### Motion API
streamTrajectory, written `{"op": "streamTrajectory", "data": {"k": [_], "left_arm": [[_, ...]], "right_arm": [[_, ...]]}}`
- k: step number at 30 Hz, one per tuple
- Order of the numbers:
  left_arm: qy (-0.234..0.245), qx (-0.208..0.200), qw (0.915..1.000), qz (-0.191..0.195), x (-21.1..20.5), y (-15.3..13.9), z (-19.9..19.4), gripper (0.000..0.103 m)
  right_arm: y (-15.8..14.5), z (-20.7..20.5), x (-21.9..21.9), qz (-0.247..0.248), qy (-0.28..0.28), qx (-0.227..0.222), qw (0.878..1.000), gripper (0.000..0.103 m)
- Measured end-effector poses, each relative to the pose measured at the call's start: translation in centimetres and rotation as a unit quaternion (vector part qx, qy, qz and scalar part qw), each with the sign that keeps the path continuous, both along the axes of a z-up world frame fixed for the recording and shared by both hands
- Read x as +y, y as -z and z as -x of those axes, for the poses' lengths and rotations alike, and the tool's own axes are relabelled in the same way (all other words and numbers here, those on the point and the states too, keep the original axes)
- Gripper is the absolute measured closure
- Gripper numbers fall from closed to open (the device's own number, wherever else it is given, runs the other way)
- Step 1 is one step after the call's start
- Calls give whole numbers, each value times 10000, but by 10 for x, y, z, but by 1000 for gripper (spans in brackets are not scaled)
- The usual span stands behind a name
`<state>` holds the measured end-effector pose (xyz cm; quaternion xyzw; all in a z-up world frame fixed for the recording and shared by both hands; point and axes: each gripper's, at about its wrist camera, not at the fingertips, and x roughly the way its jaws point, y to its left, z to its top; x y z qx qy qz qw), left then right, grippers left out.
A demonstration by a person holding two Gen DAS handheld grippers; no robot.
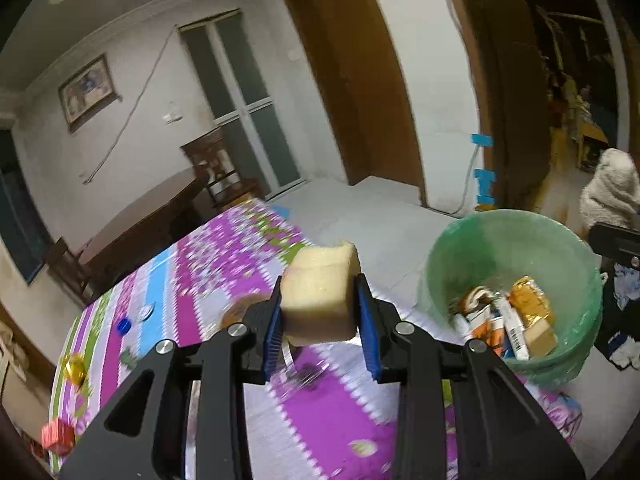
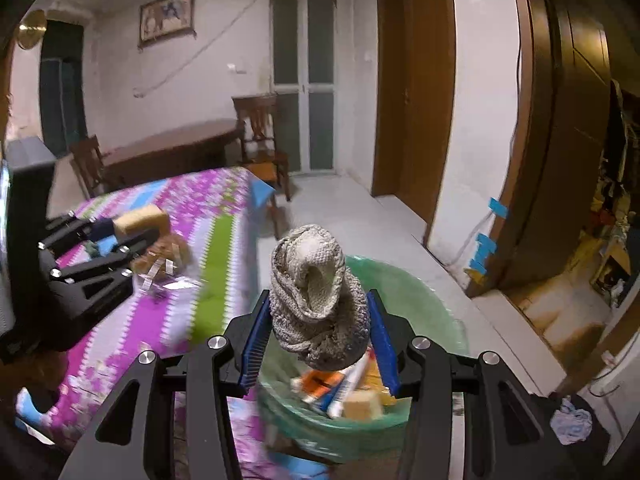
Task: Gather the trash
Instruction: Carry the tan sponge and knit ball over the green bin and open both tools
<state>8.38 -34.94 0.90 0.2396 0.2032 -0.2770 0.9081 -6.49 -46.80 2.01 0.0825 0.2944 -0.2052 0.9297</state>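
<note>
My left gripper [image 1: 320,312] is shut on a pale yellow sponge block [image 1: 320,296], held above the purple flowered tablecloth [image 1: 224,264]. To its right stands a bin lined with a green bag [image 1: 516,240], holding several wrappers and boxes [image 1: 508,324]. My right gripper [image 2: 318,328] is shut on a crumpled grey knitted cloth [image 2: 316,296], directly over the green-lined bin [image 2: 420,292]. In the right wrist view the left gripper [image 2: 120,236] with its sponge [image 2: 140,218] appears at the left over the table.
Small litter lies on the tablecloth: a blue cap [image 1: 124,325], a gold wrapper [image 1: 74,368], a red box [image 1: 58,436], a brown item with clear strips [image 2: 160,260]. A dark wooden table [image 2: 168,152] and chairs [image 2: 260,140] stand behind. A white fluffy sleeve [image 1: 612,196] shows at right.
</note>
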Motion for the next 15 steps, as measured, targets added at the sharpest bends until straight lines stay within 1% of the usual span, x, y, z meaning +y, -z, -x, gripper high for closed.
{"op": "streamTrajectory", "data": {"k": [4,8,12,15], "left_arm": [[340,39,9994,-87,-24,1,0,72],[626,113,9978,-158,-46,4,-1,72],[985,294,9944,-250,-68,11,-3,72],[1280,546,9897,-330,-82,17,-4,72]], "right_arm": [[4,-2,-33,-140,115,295,9994,55],[5,-1,-58,-229,201,473,9984,55],[5,0,-82,-385,234,621,9971,55],[7,-5,-94,-518,213,720,9958,55]]}}
